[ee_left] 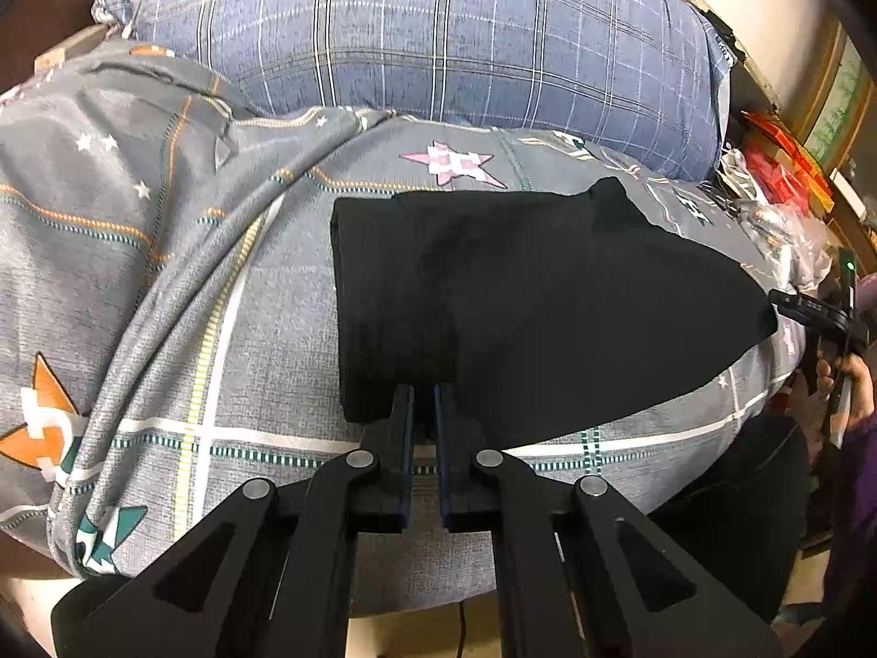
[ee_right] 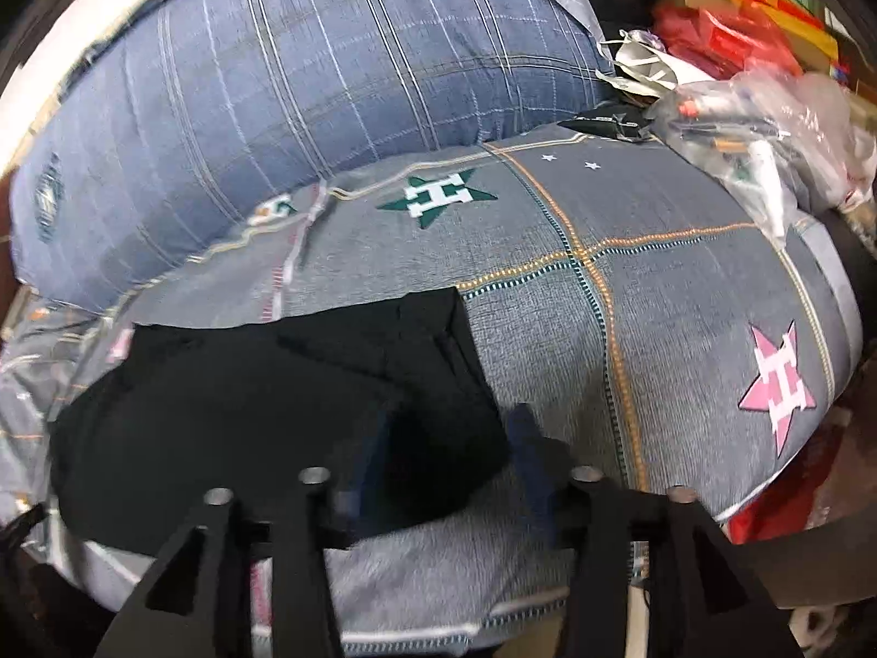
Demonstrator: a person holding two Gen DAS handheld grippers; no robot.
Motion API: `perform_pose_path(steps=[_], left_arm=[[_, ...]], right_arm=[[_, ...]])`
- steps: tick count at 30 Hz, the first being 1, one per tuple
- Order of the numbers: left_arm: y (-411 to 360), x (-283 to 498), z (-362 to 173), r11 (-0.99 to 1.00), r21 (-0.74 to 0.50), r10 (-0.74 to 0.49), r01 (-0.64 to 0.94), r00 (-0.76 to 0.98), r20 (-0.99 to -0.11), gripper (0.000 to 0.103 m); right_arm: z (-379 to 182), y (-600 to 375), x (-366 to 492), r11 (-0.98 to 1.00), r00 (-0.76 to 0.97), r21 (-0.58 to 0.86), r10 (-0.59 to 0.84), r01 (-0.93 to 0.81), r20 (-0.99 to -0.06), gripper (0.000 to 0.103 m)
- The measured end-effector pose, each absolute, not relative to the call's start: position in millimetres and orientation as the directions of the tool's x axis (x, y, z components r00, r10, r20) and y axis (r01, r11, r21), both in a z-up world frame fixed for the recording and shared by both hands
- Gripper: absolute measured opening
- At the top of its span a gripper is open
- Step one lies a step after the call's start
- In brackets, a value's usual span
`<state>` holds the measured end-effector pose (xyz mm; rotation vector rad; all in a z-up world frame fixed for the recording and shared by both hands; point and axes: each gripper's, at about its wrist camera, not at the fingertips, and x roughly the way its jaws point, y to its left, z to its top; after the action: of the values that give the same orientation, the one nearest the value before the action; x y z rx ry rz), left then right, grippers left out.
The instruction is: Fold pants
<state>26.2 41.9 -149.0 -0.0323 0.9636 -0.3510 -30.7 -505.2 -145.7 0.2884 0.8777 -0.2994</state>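
Black pants [ee_left: 526, 296] lie partly folded on a bed with a grey star-print cover [ee_left: 263, 340], toward its near edge and just in front of a blue checked pillow [ee_left: 438, 33]. The left tool [ee_left: 423, 400] has its fingers together, pinching the near edge of the doubled, thicker end. The right tool [ee_right: 444, 444] stands apart, one corner of the cloth lying loose between its fingers — nothing is pressed there.

What could go wrong: with only one end pinched, a lift or pull by the left tool would probably drag the whole garment across the cover and undo the fold, or bunch the free end. The right tool could also close on a single layer at that corner and peel the stack open.

Long axis: it runs along the near edge of the bed, from the squared folded end at the left tool to the tapered end pointing at the right tool — roughly parallel to the pillow.
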Motion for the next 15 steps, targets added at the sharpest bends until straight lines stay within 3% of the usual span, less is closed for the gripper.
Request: perform_pose_path(steps=[2, 3, 4, 5, 6, 9, 10, 11, 12, 15], left_arm=[[41, 29, -154, 0.947, -0.173, -0.295, 0.272, 0.515, -0.805, 0.005], [40, 31, -158, 0.949, -0.172, -0.289, 0.265, 0.506, -0.813, 0.005], [40, 33, -162, 0.952, -0.167, -0.279, 0.257, 0.5, -0.82, 0.005], [40, 35, -167, 0.955, -0.163, -0.268, 0.246, 0.491, -0.829, 0.005], [41, 36, -170, 0.956, -0.165, -0.267, 0.242, 0.486, -0.833, 0.005], [41, 39, -178, 0.957, -0.165, -0.263, 0.237, 0.475, -0.84, 0.005], [40, 40, -178, 0.958, -0.161, -0.26, 0.238, 0.474, -0.841, 0.005], [39, 41, -179, 0.958, -0.157, -0.256, 0.241, 0.471, -0.844, 0.005], [38, 41, -179, 0.958, -0.155, -0.255, 0.242, 0.47, -0.845, 0.005], [39, 41, -180, 0.957, -0.16, -0.259, 0.241, 0.467, -0.846, 0.005]], right_arm=[[-161, -502, -16, 0.925, 0.559, 0.078, -0.156, 0.372, -0.814, 0.054], [-168, -501, -10, 0.923, 0.537, 0.072, -0.156, 0.379, -0.829, 0.048], [-172, -500, -7, 0.921, 0.524, 0.082, -0.141, 0.38, -0.84, 0.038], [-170, -493, -8, 0.934, 0.538, 0.121, -0.086, 0.337, -0.838, 0.018], [-166, -484, -12, 0.949, 0.555, 0.134, -0.049, 0.285, -0.83, 0.017], [-150, -443, -29, 0.997, 0.58, 0.071, 0.039, 0.033, -0.814, 0.028], [-149, -436, -34, 0.999, 0.564, 0.05, 0.052, -0.02, -0.824, 0.036], [-150, -431, -38, 0.998, 0.542, 0.03, 0.059, -0.063, -0.839, 0.054], [-152, -430, -41, 0.996, 0.53, 0.013, 0.058, -0.089, -0.846, 0.059], [-152, -447, -44, 0.998, 0.549, 0.03, 0.054, -0.053, -0.834, 0.059]])
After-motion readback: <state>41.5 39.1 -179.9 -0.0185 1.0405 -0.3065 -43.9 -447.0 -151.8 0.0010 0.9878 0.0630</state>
